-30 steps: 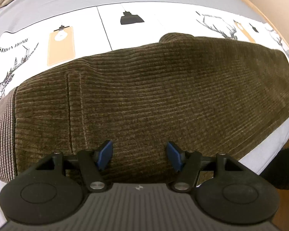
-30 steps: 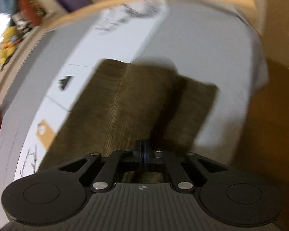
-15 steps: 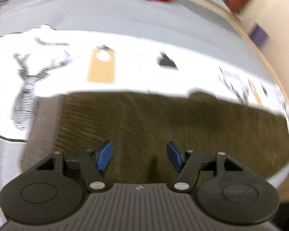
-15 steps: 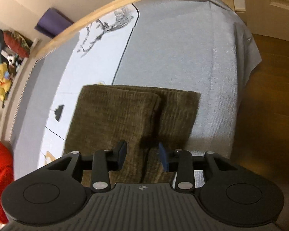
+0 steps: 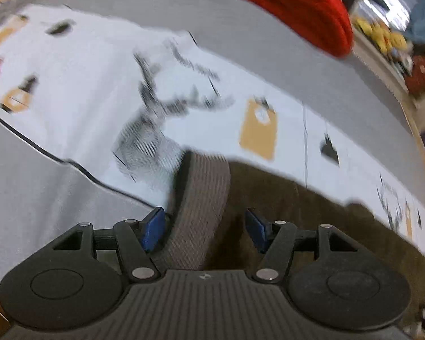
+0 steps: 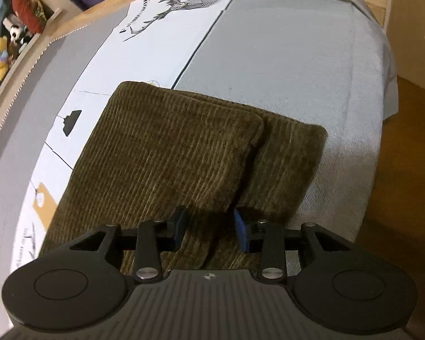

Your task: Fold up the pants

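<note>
- Pants (image 6: 167, 153) lie flat on the bed (image 6: 311, 56), already doubled lengthwise, one leg stacked on the other; waistband (image 5: 204, 198) at the left end, cuffs (image 6: 291, 153) at the right, near the bed's right edge.
- Bed cover is grey with a printed white panel; a red pillow (image 5: 297, 8) sits far off, well apart from the pants.
- Left gripper (image 5: 204, 229) is released, pads spread either side of the waistband's near edge.
- Right gripper (image 6: 209, 226) is released too, straddling the near edge of the top leg by the cuffs.
- To fold well, I judge each gripper should pinch both layers together before lifting, so the uneven cuffs don't slip further apart.
</note>
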{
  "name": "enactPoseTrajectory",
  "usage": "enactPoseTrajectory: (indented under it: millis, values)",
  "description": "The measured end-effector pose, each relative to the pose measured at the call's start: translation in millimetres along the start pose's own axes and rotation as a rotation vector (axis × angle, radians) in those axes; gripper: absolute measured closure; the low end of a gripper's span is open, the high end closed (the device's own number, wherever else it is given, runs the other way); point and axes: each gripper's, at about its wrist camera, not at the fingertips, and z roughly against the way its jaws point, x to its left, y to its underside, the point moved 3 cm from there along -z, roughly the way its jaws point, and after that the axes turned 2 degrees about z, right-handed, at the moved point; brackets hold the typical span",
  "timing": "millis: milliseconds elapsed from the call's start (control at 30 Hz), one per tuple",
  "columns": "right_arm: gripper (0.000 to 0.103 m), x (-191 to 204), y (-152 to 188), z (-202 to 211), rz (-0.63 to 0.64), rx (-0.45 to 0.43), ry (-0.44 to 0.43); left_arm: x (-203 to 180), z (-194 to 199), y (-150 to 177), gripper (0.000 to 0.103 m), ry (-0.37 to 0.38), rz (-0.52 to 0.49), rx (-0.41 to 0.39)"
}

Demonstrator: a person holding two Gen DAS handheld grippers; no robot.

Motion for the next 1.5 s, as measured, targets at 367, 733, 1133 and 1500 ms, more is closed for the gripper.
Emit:
enactPoseTrajectory:
  millis: [367,733,1133,1500]
  values:
    - [0.096,24,-3,44,0.07,-0.204,-0.016,-16,27,12,0.091,-0.146,-0.229,-0.138]
    - [0.094,-23,10,43,-0.088,-0.068,0.152,-26,22,19,0.06,-0.31,-0.359,-0.149]
    - [0.059,-69,-4,43,-0.269,-0.085,-0.005,-165,28,123,0.051,0.24,-0.905,-0.079]
    - [0.046,-56,-8,16,-0.246,-0.06,0.003,-178,-35,175,0.031,0.207,-0.937,0.256]
